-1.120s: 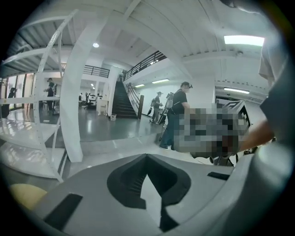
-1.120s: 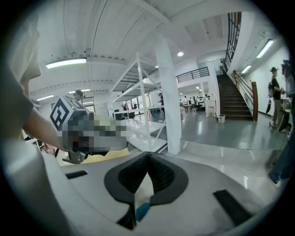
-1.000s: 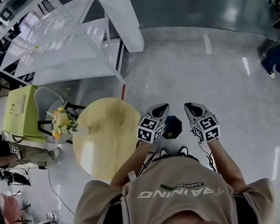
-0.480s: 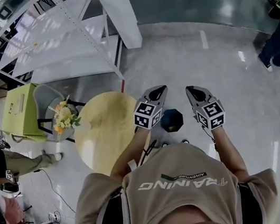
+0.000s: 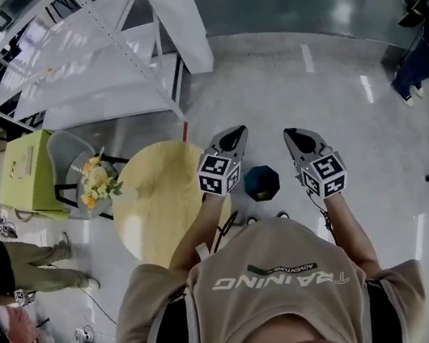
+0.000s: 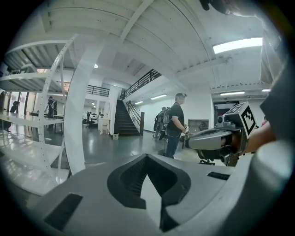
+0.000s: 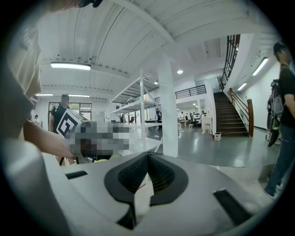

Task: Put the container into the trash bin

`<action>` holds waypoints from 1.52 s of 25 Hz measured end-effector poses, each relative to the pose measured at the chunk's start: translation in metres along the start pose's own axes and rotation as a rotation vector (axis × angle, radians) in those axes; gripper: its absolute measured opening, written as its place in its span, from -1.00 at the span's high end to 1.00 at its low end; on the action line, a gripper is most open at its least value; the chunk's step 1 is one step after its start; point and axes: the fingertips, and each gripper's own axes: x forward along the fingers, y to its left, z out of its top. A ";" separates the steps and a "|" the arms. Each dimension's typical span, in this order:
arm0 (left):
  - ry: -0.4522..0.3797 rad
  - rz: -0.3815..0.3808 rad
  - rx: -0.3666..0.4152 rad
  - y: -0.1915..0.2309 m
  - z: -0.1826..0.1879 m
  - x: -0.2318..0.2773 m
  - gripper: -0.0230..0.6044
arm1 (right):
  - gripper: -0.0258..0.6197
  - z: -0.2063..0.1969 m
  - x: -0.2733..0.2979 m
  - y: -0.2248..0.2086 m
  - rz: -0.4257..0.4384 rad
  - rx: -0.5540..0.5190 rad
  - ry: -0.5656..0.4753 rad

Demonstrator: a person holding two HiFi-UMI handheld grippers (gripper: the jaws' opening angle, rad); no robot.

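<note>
The white metal shelving rack [image 5: 95, 56] stands well clear. The round pale wooden tabletop [image 5: 159, 209] lies at the left, its edge near the dark teal hexagonal trash bin [image 5: 262, 183] on the floor. Left hand-held gripper [image 6: 146, 159] and right hand-held gripper [image 7: 147, 156]: jaws pressed together, nothing between. No container is identifiable in any view; it may already be binned. Risk: a foot or tool tips the small bin.

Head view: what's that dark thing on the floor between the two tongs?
In the head view a dark bin, likely the trash bin, stands on the floor between the left tongs and the right tongs.
</note>
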 end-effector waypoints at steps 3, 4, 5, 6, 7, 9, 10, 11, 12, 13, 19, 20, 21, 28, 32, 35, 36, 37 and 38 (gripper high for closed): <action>-0.016 0.013 0.012 0.000 0.007 0.000 0.91 | 0.92 -0.003 -0.004 -0.005 -0.008 0.015 0.002; -0.020 0.012 0.019 0.000 0.009 0.000 0.91 | 0.92 -0.004 -0.004 -0.006 -0.010 0.025 -0.001; -0.021 0.011 0.026 0.000 0.010 0.001 0.91 | 0.92 -0.004 -0.003 -0.007 -0.011 0.035 -0.005; -0.021 0.010 0.032 0.000 0.010 0.001 0.91 | 0.92 -0.004 -0.002 -0.007 -0.011 0.042 -0.008; -0.021 0.010 0.037 0.000 0.011 0.001 0.91 | 0.92 -0.004 -0.001 -0.008 -0.011 0.043 -0.010; -0.024 0.014 0.043 0.000 0.013 0.002 0.91 | 0.92 -0.002 -0.001 -0.009 -0.015 0.036 -0.012; -0.028 0.016 0.044 0.000 0.015 0.002 0.91 | 0.92 0.000 -0.001 -0.011 -0.022 0.032 -0.015; -0.032 0.018 0.045 -0.001 0.017 0.002 0.91 | 0.92 0.002 -0.002 -0.013 -0.034 0.027 -0.019; -0.035 0.018 0.046 -0.002 0.018 0.002 0.91 | 0.92 0.004 -0.004 -0.016 -0.049 0.023 -0.025; -0.038 0.018 0.048 -0.003 0.019 0.003 0.91 | 0.92 0.005 -0.005 -0.019 -0.065 0.019 -0.030; -0.046 0.015 0.054 -0.005 0.024 0.002 0.91 | 0.92 0.013 -0.009 -0.026 -0.092 -0.009 -0.040; -0.046 0.015 0.054 -0.005 0.024 0.002 0.91 | 0.92 0.012 -0.010 -0.025 -0.090 -0.010 -0.039; -0.044 0.015 0.054 -0.006 0.023 0.001 0.91 | 0.92 0.012 -0.010 -0.025 -0.087 -0.009 -0.039; -0.065 -0.001 -0.017 -0.012 0.025 -0.002 0.91 | 0.92 0.010 -0.017 -0.026 -0.094 0.004 -0.053; -0.060 0.006 -0.023 -0.012 0.021 -0.005 0.91 | 0.92 0.005 -0.022 -0.026 -0.095 0.013 -0.052; -0.052 0.006 -0.007 -0.015 0.020 -0.007 0.91 | 0.92 0.005 -0.025 -0.026 -0.098 0.014 -0.055; -0.051 0.006 -0.003 -0.016 0.020 -0.008 0.91 | 0.92 0.006 -0.025 -0.025 -0.099 0.014 -0.057; -0.050 0.005 -0.002 -0.016 0.019 -0.009 0.91 | 0.92 0.006 -0.025 -0.024 -0.100 0.014 -0.058; -0.050 0.005 -0.003 -0.016 0.019 -0.009 0.91 | 0.92 0.006 -0.025 -0.023 -0.101 0.013 -0.059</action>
